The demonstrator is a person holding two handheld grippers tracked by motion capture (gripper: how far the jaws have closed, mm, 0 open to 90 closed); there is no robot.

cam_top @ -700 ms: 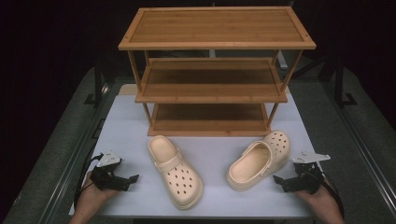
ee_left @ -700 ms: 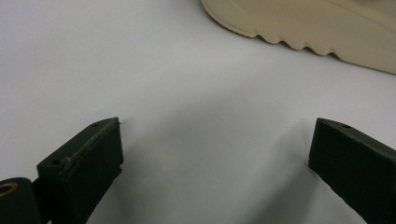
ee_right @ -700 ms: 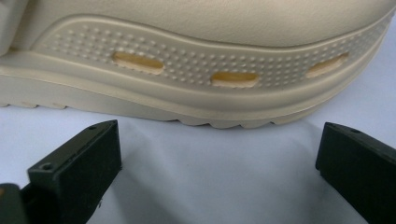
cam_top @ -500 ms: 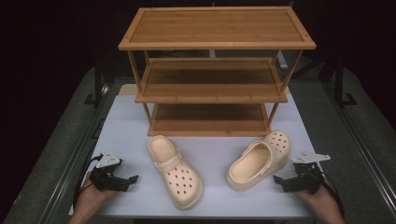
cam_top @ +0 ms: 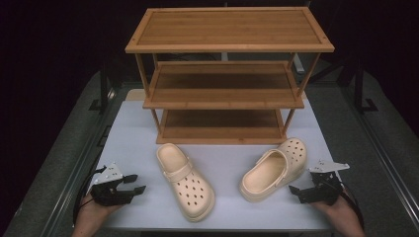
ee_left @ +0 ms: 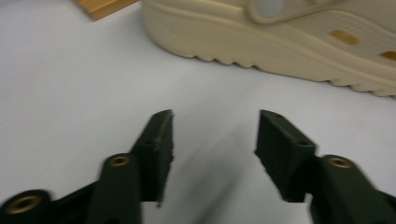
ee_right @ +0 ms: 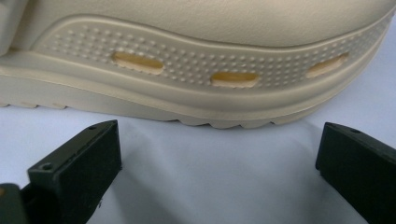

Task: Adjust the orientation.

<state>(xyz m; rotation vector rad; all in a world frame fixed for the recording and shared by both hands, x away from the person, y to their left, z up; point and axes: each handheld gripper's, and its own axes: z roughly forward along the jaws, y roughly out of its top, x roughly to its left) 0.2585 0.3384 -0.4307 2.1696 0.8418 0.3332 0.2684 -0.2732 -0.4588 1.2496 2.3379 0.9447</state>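
Two cream clogs lie on the white table (cam_top: 148,133) before the bamboo rack (cam_top: 225,74). The left gripper (cam_top: 136,183), jaws spread and empty, has the left clog (cam_top: 187,181) at its three o'clock. The right gripper (cam_top: 295,190), jaws wide apart, has the right clog (cam_top: 274,168) at ten o'clock.

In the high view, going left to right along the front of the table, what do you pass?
Left gripper → left clog → right clog → right gripper. The wooden rack stands farther back, behind both clogs.
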